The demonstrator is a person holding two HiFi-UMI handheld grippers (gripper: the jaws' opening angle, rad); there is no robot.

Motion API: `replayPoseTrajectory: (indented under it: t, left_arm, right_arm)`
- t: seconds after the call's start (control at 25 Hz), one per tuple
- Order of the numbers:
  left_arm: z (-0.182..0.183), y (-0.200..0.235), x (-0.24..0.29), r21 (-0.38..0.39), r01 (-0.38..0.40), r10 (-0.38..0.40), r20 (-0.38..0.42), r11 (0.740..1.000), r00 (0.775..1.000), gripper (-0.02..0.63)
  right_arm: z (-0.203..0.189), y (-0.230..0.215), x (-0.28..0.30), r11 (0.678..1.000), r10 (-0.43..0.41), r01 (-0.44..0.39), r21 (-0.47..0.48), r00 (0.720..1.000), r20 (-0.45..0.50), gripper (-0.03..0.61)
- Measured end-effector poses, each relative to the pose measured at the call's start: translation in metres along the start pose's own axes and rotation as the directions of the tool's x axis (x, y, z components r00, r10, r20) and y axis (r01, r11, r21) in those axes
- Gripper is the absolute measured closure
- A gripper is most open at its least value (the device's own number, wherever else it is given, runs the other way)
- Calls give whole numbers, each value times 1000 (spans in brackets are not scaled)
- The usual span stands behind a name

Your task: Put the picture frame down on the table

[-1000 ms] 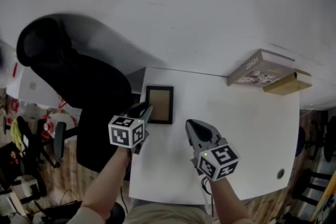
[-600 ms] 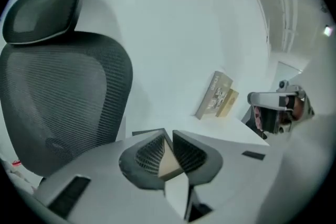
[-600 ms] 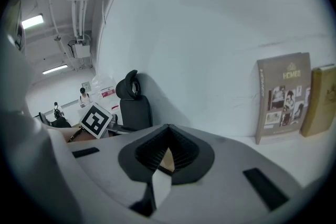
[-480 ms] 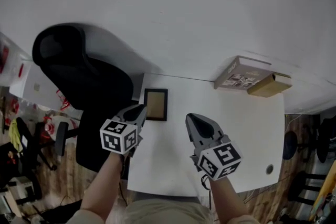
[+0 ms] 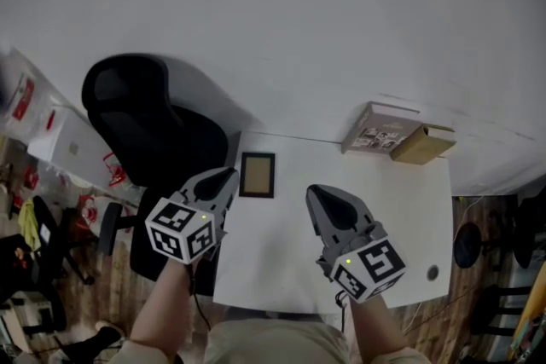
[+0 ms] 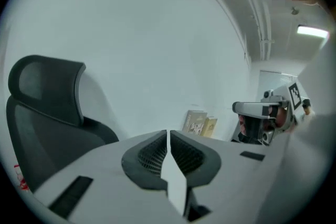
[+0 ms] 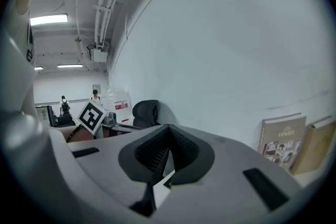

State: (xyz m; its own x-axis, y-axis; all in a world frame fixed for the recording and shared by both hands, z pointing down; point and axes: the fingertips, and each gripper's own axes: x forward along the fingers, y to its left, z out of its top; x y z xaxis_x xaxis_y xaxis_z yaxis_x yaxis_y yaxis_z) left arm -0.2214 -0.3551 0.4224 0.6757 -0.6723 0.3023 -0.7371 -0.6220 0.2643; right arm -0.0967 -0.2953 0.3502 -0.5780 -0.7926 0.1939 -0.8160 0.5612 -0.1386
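The picture frame [image 5: 257, 175], black-edged with a tan panel, lies flat on the white table [image 5: 401, 217] near its far left corner. My left gripper [image 5: 223, 177] hovers just left of the frame, apart from it, with its jaws closed together and empty. My right gripper [image 5: 322, 199] hangs over the table's middle, to the right of the frame, jaws also shut on nothing. Neither gripper view shows the frame; the left gripper view looks past its tips [image 6: 168, 136] to the wall, and the right gripper view does the same past its tips [image 7: 167, 134].
A book [image 5: 380, 130] and a tan box [image 5: 422, 144] lean at the table's far right edge against the wall. A black office chair [image 5: 145, 119] stands left of the table. A small round hole [image 5: 432, 273] sits near the front right corner.
The view has pulled back and up, so table and frame look smaller. Both grippers stay shut and sit a little farther from the frame, which has not moved on the table.
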Motion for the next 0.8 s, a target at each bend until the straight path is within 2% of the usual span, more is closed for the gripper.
replayPoseTrajectory:
  t: [0.12, 0.32, 0.6, 0.8]
  left_arm:
    - [24, -16, -23, 66, 15, -19, 59, 998, 998, 580]
    - [43, -35, -57, 142, -3, -11, 98, 990, 995, 580]
    - [51, -55, -96, 149, 0, -21, 134, 989, 991, 581]
    - [54, -66, -118, 157, 5, -30, 158, 988, 987, 581]
  right_arm:
    - [19, 12, -14, 1000, 4, -3, -28, 999, 33, 555]
    - [44, 28, -36, 999, 16, -12, -46, 996, 88, 555]
    - [57, 48, -58, 997, 46, -37, -74, 992, 116, 555]
    - [55, 66, -73, 992, 61, -50, -119, 994, 92, 555]
